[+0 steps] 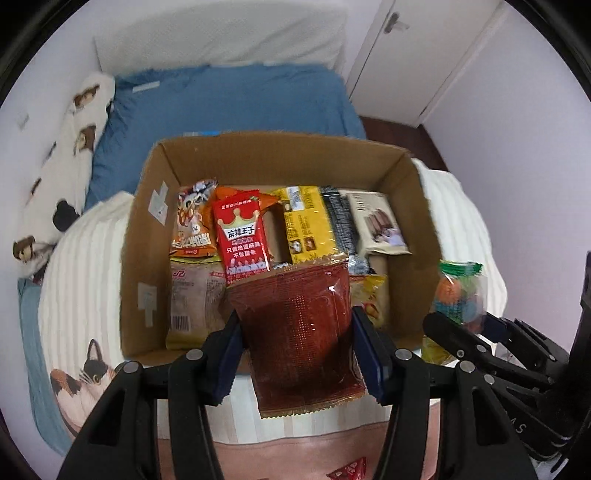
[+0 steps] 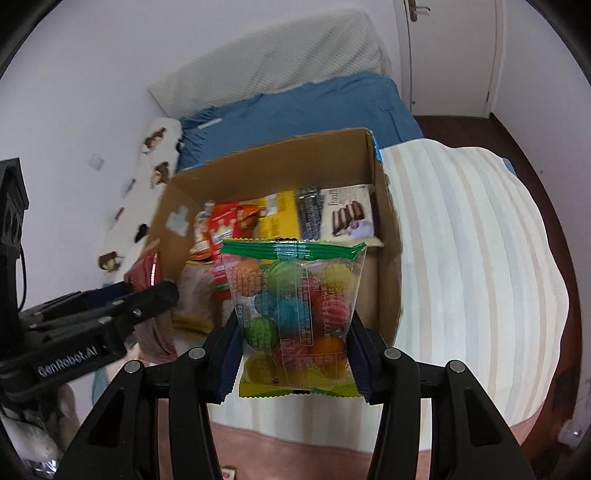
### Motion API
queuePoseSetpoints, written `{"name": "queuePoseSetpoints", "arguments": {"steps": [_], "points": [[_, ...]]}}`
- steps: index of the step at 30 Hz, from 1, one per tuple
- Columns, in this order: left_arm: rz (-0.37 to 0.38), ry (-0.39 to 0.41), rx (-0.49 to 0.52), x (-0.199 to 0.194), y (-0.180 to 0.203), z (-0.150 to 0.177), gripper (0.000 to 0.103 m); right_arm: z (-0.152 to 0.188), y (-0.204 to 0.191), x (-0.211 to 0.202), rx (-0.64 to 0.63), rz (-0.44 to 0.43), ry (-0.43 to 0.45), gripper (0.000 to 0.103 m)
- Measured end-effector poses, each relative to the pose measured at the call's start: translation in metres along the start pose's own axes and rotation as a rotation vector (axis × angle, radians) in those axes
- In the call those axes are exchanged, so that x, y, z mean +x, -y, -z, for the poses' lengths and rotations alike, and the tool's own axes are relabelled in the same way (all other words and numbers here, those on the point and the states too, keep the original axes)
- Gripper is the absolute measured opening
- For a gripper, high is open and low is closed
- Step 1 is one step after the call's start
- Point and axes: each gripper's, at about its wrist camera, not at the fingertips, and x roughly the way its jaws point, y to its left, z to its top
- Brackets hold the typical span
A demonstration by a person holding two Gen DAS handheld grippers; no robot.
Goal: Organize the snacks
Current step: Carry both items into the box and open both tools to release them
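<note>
My left gripper (image 1: 297, 352) is shut on a dark red snack packet (image 1: 301, 332), held above the near edge of an open cardboard box (image 1: 277, 155) on the bed. My right gripper (image 2: 293, 356) is shut on a clear bag of coloured round candies (image 2: 295, 314) with a green top seal, also held over the box's (image 2: 384, 221) near side. The box holds several packets: an orange one (image 1: 192, 225), a red one with a crown (image 1: 243, 236), a yellow one (image 1: 306, 225) and a beige one (image 1: 380, 225). Each gripper shows in the other's view: right gripper (image 1: 480, 332), left gripper (image 2: 122, 306).
The box rests on a white striped blanket (image 2: 461, 258) over a blue sheet (image 1: 240, 99). A long cat-print pillow (image 1: 70, 155) lies along the left wall. A white headboard (image 1: 221, 33) is behind, a door (image 1: 413, 55) at the right. A small red packet (image 1: 347, 470) lies on the pink cover below.
</note>
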Motion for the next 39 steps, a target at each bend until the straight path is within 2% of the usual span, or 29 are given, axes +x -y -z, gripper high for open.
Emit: {"name": "queuePoseSetpoints", "arguments": {"steps": [5,9,10,11,12,14,16,17,21,26,33,39], "points": [[-0.057,-0.090,-0.007,0.044,-0.015,-0.019,0.053,-0.021,0.011,0.040,0.026,0.047,-0.071,0.053],[-0.063,-0.177,-0.002,0.075,-0.022,-0.025,0.053,-0.024,0.019,0.064,0.032,0.075,-0.112,0.053],[-0.065,-0.203,-0.003,0.083,-0.024,-0.025,0.053,-0.024,0.022,0.073,0.032,0.081,-0.152,0.054],[-0.066,-0.227,-0.008,0.089,-0.025,-0.024,0.053,-0.025,0.024,0.080,0.037,0.088,-0.175,0.058],[-0.063,-0.254,-0.020,0.095,-0.027,-0.023,0.054,-0.025,0.026,0.086,0.041,0.100,-0.185,0.073],[-0.062,-0.273,-0.025,0.100,-0.029,-0.022,0.060,-0.024,0.027,0.089,0.040,0.097,-0.186,0.085],[-0.075,-0.261,-0.017,0.101,-0.028,-0.021,0.084,-0.023,0.026,0.091,0.040,0.104,-0.193,0.088],[-0.069,-0.255,-0.019,0.100,-0.028,-0.020,0.086,-0.023,0.025,0.091,0.034,0.106,-0.190,0.090],[-0.060,-0.243,-0.021,0.095,-0.027,-0.018,0.086,-0.024,0.022,0.088,0.026,0.119,-0.188,0.095],[-0.069,-0.208,-0.029,0.075,-0.029,-0.017,0.086,-0.025,0.020,0.078,0.024,0.133,-0.173,0.096],[-0.118,-0.069,-0.035,0.030,-0.031,0.001,0.086,-0.017,0.018,0.056,0.012,0.128,-0.135,0.096],[-0.145,0.042,-0.037,-0.004,-0.030,0.024,0.086,0.003,0.014,0.032,0.002,0.127,-0.081,0.096]]}}
